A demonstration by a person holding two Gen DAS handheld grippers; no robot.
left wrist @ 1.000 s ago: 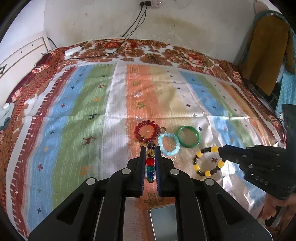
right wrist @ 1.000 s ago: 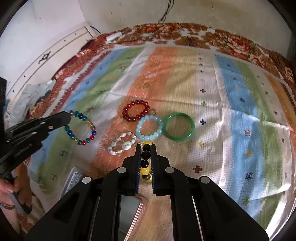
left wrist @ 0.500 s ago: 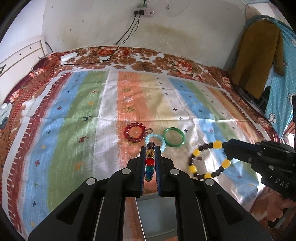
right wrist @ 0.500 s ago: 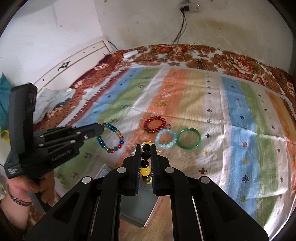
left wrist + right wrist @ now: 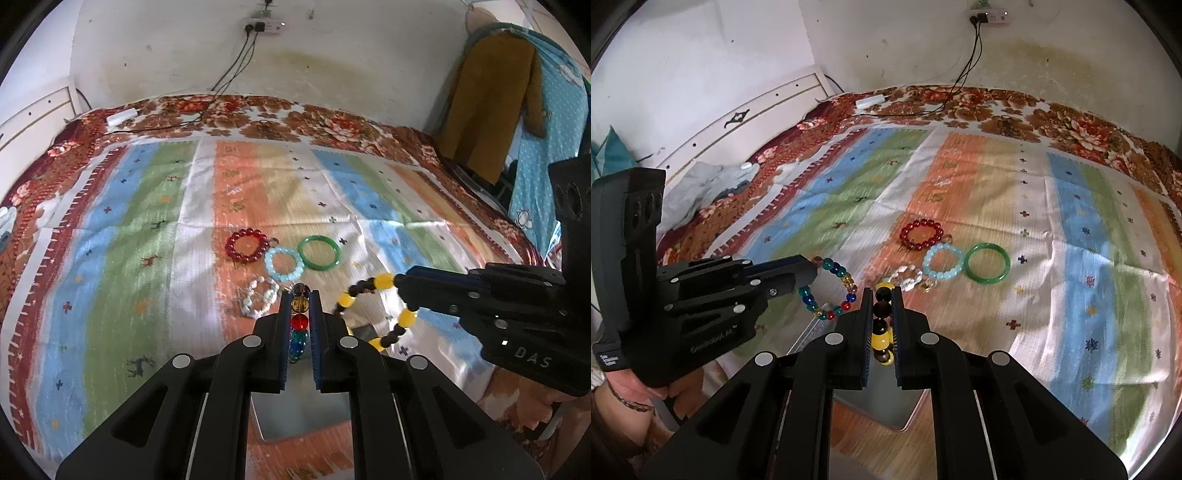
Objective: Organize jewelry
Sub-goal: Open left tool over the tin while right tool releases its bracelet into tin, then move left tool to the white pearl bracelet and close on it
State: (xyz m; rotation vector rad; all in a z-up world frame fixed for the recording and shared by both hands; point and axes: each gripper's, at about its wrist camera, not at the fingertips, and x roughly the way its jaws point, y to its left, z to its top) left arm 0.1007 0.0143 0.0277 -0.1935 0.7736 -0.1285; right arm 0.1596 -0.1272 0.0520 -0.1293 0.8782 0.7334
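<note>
My left gripper (image 5: 299, 295) is shut on a multicoloured glass-bead bracelet (image 5: 299, 325), which hangs from its tip in the right wrist view (image 5: 831, 290). My right gripper (image 5: 879, 293) is shut on a yellow-and-dark bead bracelet (image 5: 881, 332), seen hanging in the left wrist view (image 5: 373, 314). Both are held above a shiny metal tin (image 5: 299, 410) at the near edge of the bed. On the striped cloth lie a red bead bracelet (image 5: 247, 245), a pale blue bead bracelet (image 5: 285, 264), a green bangle (image 5: 319, 253) and a white bead bracelet (image 5: 258, 297).
The striped cloth (image 5: 147, 229) covers a floral bedspread (image 5: 258, 114). A white charger and black cables (image 5: 122, 116) lie at the far edge below a wall socket. A white headboard (image 5: 757, 114) stands at the left. Clothes (image 5: 491, 99) hang at the right.
Both grippers lifted their bracelets off the cloth and pulled back toward the near edge, over the tin. The white bead bracelet now shows in the left wrist view.
</note>
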